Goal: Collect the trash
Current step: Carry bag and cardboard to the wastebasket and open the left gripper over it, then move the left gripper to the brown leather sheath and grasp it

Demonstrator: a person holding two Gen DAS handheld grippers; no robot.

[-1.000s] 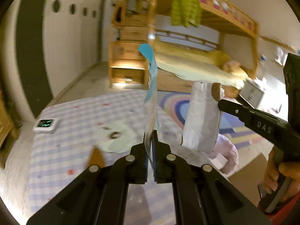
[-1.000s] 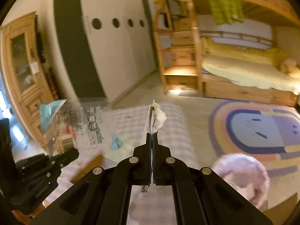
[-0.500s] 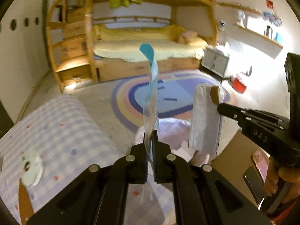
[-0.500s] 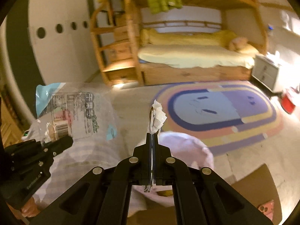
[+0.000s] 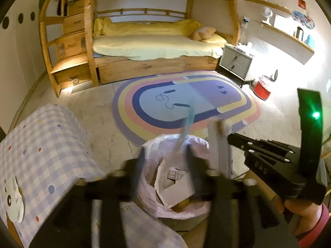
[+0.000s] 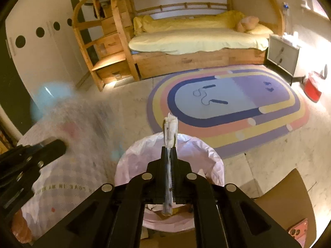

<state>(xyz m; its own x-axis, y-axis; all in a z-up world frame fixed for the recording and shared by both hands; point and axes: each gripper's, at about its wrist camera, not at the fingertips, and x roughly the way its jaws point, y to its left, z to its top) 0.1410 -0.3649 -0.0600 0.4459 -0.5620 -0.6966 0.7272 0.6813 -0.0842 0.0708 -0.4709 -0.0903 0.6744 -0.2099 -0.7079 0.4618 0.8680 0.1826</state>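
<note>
A bin lined with a pink bag (image 5: 150, 186) stands on the floor right below both grippers, with cardboard scraps inside. My left gripper (image 5: 165, 155) is blurred above it and its jaws are opening. The clear plastic wrapper with a blue top (image 5: 186, 128) hangs loose between them. From the right, my right gripper (image 5: 229, 138) reaches in with a white paper wrapper (image 5: 218, 144). In the right wrist view the right gripper (image 6: 170, 150) is over the bin (image 6: 206, 159). Its jaws are opening and the white paper wrapper (image 6: 170, 130) stands upright in the narrow gap. The left gripper (image 6: 60, 144) and the blurred clear wrapper (image 6: 72, 119) show at the left.
A table with a blue checked cloth (image 5: 45, 144) is at the left of the bin. A cardboard box (image 6: 289, 196) sits at its right. Beyond lie a striped oval rug (image 5: 186, 103), a wooden bunk bed (image 5: 155, 45), a grey nightstand (image 5: 235, 62) and a red bucket (image 5: 262, 91).
Both grippers swung from over the checked table to above the pink-lined bin and dipped. The left jaws spread wide and the clear wrapper sank. The right jaws parted slightly.
</note>
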